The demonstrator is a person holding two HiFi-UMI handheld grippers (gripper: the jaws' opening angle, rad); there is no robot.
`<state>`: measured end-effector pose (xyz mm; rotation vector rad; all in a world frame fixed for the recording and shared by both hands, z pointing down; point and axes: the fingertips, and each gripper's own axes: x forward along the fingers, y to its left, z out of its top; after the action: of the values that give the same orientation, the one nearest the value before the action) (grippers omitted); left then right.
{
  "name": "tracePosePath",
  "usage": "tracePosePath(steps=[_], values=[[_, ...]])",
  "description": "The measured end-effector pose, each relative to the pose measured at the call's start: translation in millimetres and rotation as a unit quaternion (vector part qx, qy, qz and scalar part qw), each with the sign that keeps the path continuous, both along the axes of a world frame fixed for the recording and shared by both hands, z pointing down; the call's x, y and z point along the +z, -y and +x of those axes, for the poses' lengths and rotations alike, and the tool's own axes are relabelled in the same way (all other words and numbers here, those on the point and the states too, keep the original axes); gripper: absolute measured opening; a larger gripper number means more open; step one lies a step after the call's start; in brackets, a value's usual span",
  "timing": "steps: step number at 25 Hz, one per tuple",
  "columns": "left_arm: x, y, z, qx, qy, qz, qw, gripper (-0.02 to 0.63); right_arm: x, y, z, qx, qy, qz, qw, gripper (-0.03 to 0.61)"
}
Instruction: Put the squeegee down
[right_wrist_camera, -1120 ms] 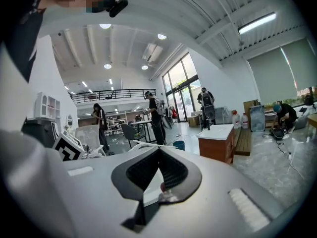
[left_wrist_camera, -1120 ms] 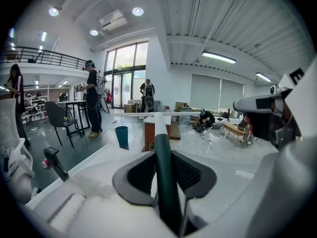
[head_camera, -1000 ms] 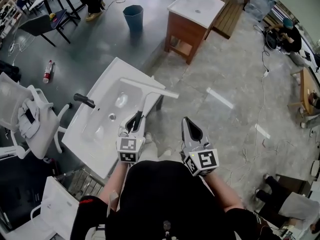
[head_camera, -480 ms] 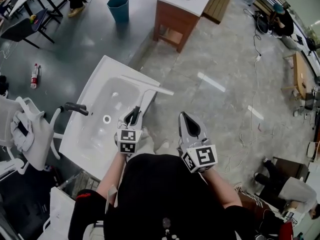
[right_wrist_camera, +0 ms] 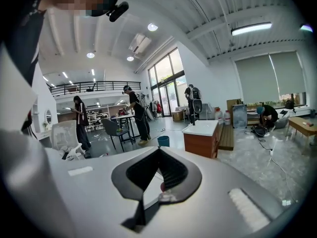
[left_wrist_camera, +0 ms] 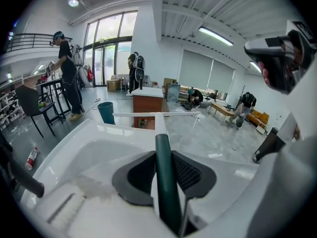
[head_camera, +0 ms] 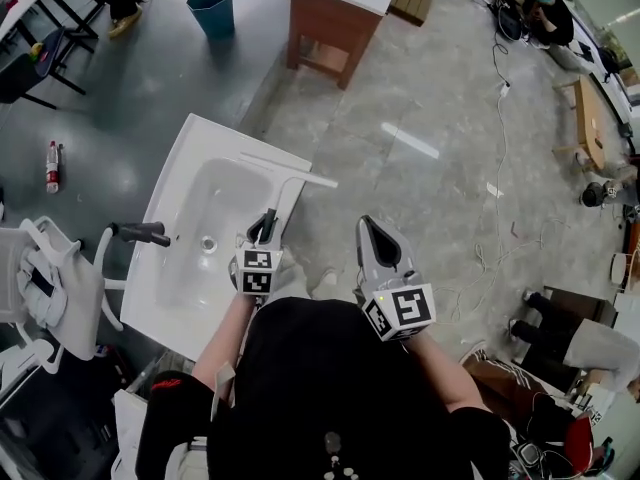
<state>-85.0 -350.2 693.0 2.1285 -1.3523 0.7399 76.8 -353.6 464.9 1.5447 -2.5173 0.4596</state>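
A squeegee (head_camera: 287, 180) with a white blade, white shaft and dark green handle (left_wrist_camera: 164, 175) points away from me. My left gripper (head_camera: 265, 224) is shut on that handle. The blade (left_wrist_camera: 156, 114) hangs crosswise over the right rim of a white sink (head_camera: 215, 133), and I cannot tell whether it touches. In the left gripper view the sink's basin (left_wrist_camera: 74, 143) spreads below and to the left of the jaws. My right gripper (head_camera: 373, 232) hovers over the grey floor to the right of the sink, shut, with nothing in it (right_wrist_camera: 158, 151).
A black faucet (head_camera: 140, 232) sticks up at the sink's left side. A white chair (head_camera: 60, 278) stands left of it. A wooden vanity (head_camera: 335, 13) and a teal bin (head_camera: 210, 8) stand further off. Cables (head_camera: 490, 258) trail over the floor at right, near a person's legs (head_camera: 570, 348).
My left gripper has sunk with the squeegee towards the sink's right rim. The right gripper has drifted slightly. The view has shifted, so the sink sits further left.
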Motion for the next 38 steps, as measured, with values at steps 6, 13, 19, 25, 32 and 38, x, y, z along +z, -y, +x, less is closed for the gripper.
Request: tracePosePath(steps=[6,13,19,25,32,38], values=[[26.8,11.5,0.0,0.007,0.006,-0.021,0.9997,0.104,4.6,7.1,5.0,0.018,-0.009,-0.008,1.000,0.003],[51.0,19.6,5.0,0.008,0.009,-0.045,0.9989,0.104,8.1,12.8,12.4,0.033,-0.017,-0.016,0.999,0.003],[71.0,19.7,6.3,0.000,0.012,-0.066,0.9978,0.104,9.2,15.2,14.3,0.043,-0.015,-0.018,0.999,0.002],[79.7,18.6,5.8,0.001,0.022,-0.073,0.9971,0.104,12.4,14.5,11.1,0.041,-0.017,-0.021,0.999,0.003],[87.1,18.2,10.3,-0.001,0.036,-0.079,0.9962,0.106,13.4,15.6,13.2,0.043,-0.017,-0.024,0.999,0.003],[95.1,16.2,9.8,-0.004,0.048,-0.080,0.9956,0.106,15.4,12.9,13.8,0.043,-0.018,-0.027,0.999,0.002]])
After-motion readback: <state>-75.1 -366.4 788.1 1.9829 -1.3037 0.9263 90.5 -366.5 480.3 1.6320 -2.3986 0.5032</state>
